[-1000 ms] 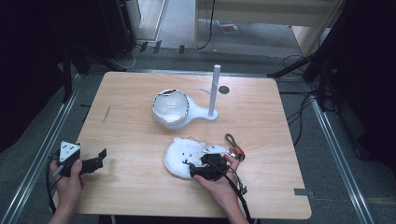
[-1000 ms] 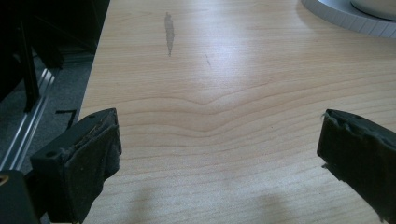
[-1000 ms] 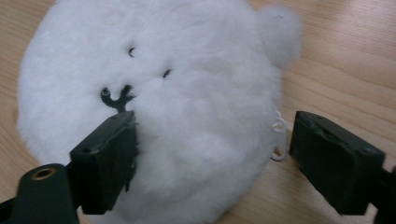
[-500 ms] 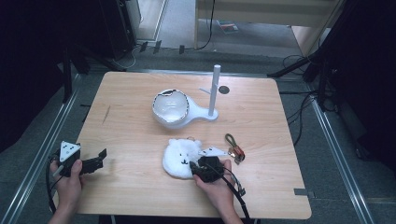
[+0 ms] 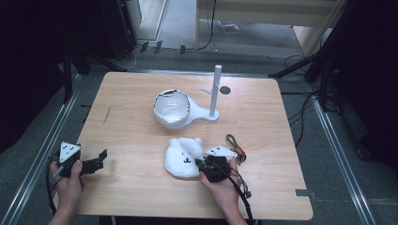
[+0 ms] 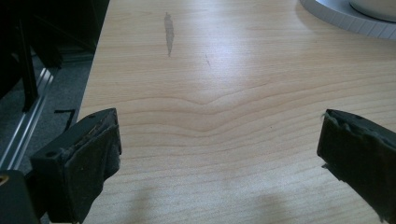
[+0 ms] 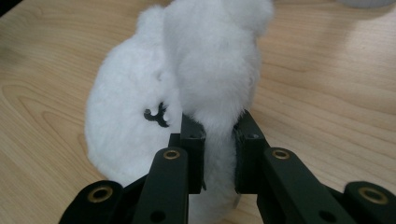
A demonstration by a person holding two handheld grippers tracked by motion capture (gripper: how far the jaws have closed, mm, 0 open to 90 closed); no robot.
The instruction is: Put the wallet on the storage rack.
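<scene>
Grip: your right gripper (image 7: pixel 214 140) has its jaws pinched narrow on a fold of the white plush hat (image 7: pixel 187 88), fur bulging out between and above them
Hat: white plush hat (image 5: pixel 184 157) with a small stitched face lies on the wooden table (image 5: pixel 141 98), near the front edge and just left of your right hand (image 5: pixel 224 186), one flap drawn up where you hold it
Idle side: your left gripper (image 5: pixel 96 161) sits at the front left of the table with jaws spread wide over bare wood, well apart from the hat and holding nothing
Stand: a white stand (image 5: pixel 213 93) with an upright post and side peg rises behind the hat, and a white bowl-shaped piece (image 5: pixel 171 108) rests on its base, well apart from your grip
Bystander: a small bunch of cords (image 5: pixel 236 147) lies just right of the hat
Done: judging by the pinch, you have the hat seized
Left: the hat looks not yet lifted clear; wherever you mean it to go, likely the stand, the carry and the placing are all ahead of you
</scene>
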